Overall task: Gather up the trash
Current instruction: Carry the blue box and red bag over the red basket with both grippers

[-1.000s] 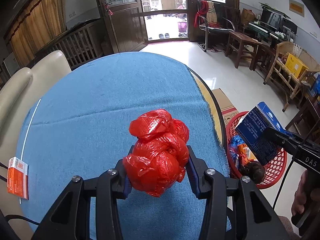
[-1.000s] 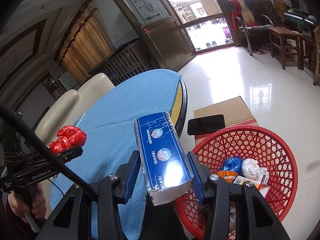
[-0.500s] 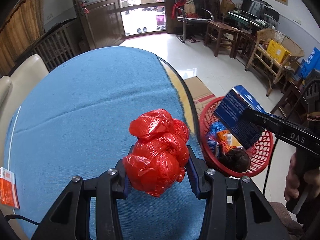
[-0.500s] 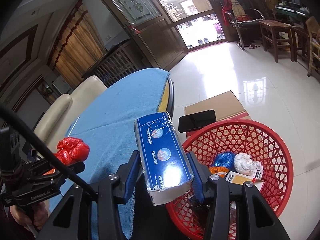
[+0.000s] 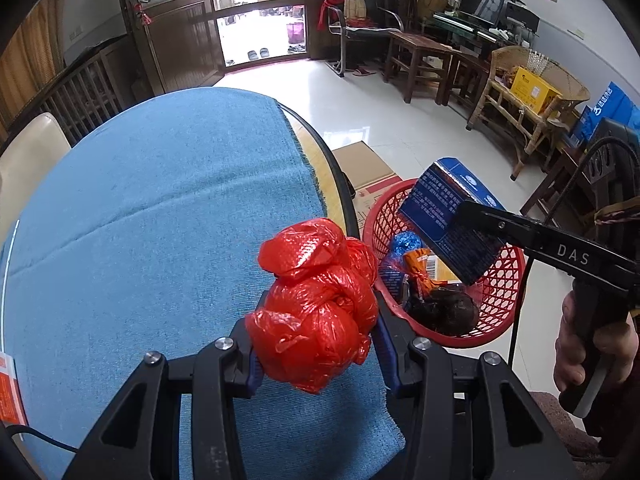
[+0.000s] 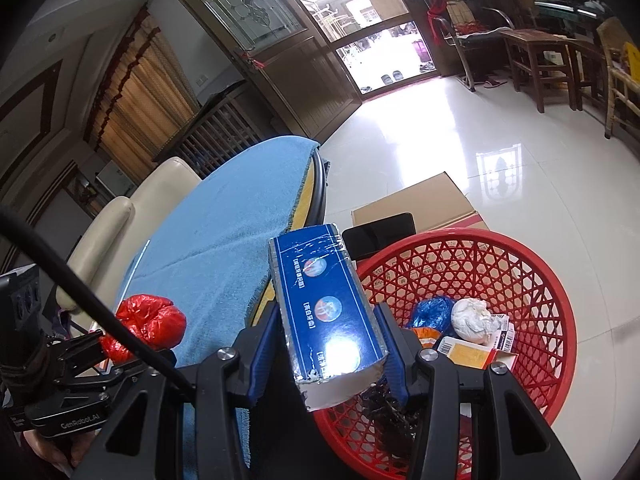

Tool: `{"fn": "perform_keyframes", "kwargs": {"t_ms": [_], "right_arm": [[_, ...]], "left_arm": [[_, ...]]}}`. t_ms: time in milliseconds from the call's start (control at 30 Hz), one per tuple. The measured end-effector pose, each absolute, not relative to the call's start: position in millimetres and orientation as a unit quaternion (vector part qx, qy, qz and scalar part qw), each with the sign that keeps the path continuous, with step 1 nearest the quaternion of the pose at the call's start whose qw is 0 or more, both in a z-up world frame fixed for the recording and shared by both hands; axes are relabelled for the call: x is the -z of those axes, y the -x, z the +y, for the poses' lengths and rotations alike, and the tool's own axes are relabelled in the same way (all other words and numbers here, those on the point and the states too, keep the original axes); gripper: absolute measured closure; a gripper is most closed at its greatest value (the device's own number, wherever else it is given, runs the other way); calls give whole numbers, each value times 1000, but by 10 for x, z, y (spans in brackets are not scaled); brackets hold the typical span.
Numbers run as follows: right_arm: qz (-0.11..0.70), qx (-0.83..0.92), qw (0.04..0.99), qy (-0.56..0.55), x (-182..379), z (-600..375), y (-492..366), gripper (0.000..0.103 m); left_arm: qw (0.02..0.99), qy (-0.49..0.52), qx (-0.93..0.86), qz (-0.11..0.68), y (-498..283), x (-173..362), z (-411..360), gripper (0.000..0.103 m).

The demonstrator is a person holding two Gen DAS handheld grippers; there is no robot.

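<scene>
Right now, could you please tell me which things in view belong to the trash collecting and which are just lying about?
Part of the job:
- red plastic bag, gripped by the left gripper
- blue carton, gripped by the right gripper
- red basket, already holding trash

Just lying about:
- black phone on the cardboard box
- cream chair

I am looking at a round table [image 5: 344,184] wearing a blue cloth [image 5: 160,208]; an orange packet [image 5: 8,396] is lying at the cloth's left edge. Beside the table, a red basket [image 6: 532,280] and cardboard box [image 6: 420,200] are sitting on the white tiled floor [image 6: 500,128].
</scene>
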State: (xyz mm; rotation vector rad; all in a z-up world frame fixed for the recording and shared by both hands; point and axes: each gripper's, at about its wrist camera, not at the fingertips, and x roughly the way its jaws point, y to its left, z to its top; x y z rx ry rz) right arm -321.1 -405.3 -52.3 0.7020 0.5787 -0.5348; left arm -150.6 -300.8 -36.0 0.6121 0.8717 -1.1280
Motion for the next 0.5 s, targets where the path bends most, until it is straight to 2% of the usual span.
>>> {"fn": "perform_keyframes", "kwargs": {"t_ms": [500], "right_arm": [[268,260,865,-336,490,-4086,3294,52]], "left_arm": [[695,-286,523,401,1627,393,-3136,56]]}}
